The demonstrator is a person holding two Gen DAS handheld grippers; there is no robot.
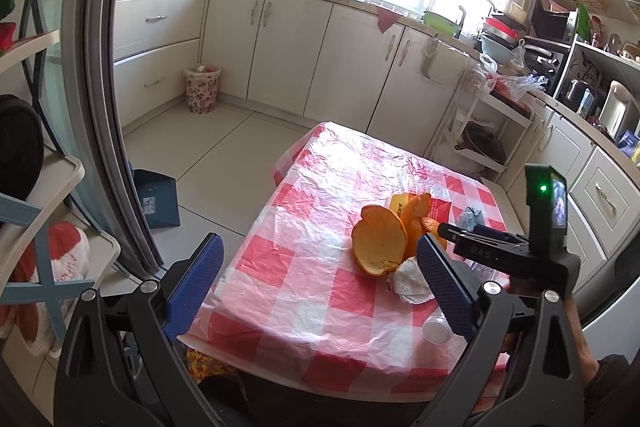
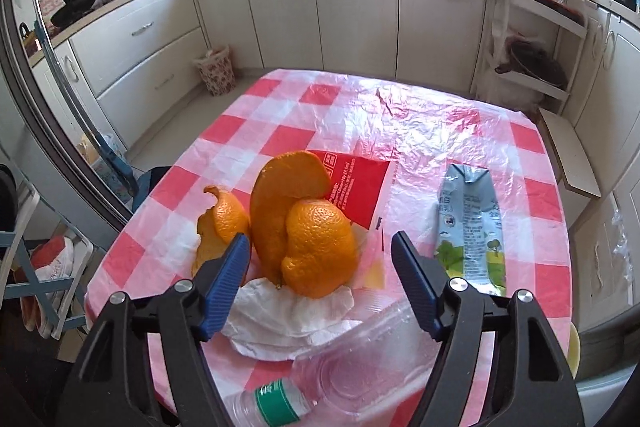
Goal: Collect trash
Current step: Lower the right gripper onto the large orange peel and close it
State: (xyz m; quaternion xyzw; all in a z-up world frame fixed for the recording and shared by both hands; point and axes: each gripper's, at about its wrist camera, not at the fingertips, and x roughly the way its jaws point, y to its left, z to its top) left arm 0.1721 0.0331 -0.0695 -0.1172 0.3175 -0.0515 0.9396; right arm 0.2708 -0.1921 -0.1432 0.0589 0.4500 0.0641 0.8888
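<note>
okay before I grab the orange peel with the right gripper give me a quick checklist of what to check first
1. Right gripper open: ok, jaws spread wide.
2. Orange peel lined up between the fingers: ok, it sits just ahead of them.
3. Nothing tangled with the peel: not ok, it rests on a crumpled tissue and against a red packet.
4. Left gripper out of the way: ok, open and empty, back at the table edge.
5. Trash bin reachable: cannot tell, it stands on the floor by the cabinets.
6. Plastic bottle clear of the fingers: cannot tell, it lies right below them.
</note>
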